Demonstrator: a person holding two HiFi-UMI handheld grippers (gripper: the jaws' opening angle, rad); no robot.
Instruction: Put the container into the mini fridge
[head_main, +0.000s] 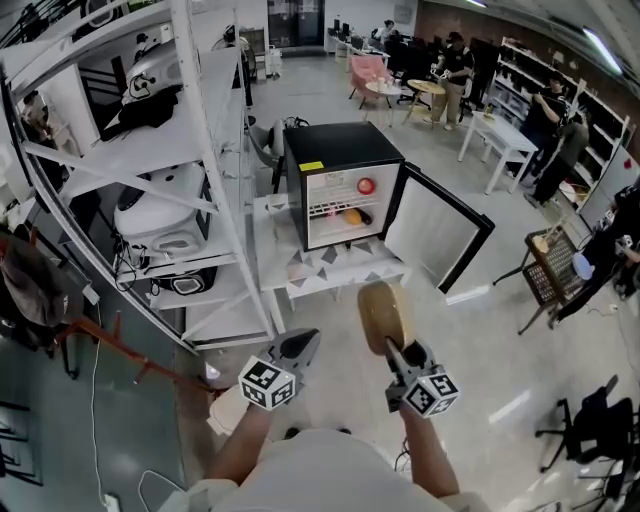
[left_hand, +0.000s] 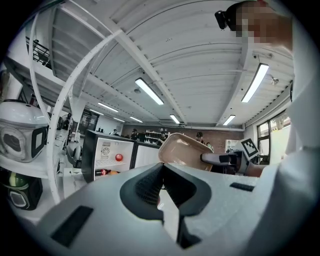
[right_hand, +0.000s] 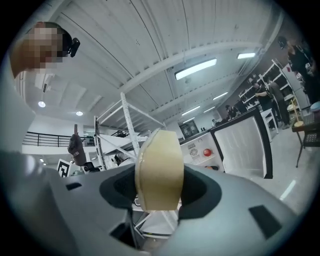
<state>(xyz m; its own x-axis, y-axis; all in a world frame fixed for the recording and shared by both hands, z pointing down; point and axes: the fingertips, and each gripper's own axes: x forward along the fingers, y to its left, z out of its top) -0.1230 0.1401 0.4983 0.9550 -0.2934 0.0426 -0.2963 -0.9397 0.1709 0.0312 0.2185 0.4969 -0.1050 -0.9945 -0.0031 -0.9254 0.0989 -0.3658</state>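
Note:
The black mini fridge (head_main: 345, 185) stands on a low white table (head_main: 330, 268) ahead, its door (head_main: 438, 228) swung open to the right. A red thing (head_main: 365, 186) and an orange thing (head_main: 352, 216) sit on its shelves. My right gripper (head_main: 393, 347) is shut on a beige round container (head_main: 386, 315), held on edge between the pads (right_hand: 159, 170) well short of the fridge. My left gripper (head_main: 300, 350) hangs beside it, shut and empty; in the left gripper view its jaws meet with nothing between them (left_hand: 161, 186).
A white shelving rack (head_main: 170, 180) with appliances stands at the left, close to the table. Further tables, chairs and several people fill the back right. A black basket cart (head_main: 548, 268) stands at the right. Bare floor lies between me and the fridge.

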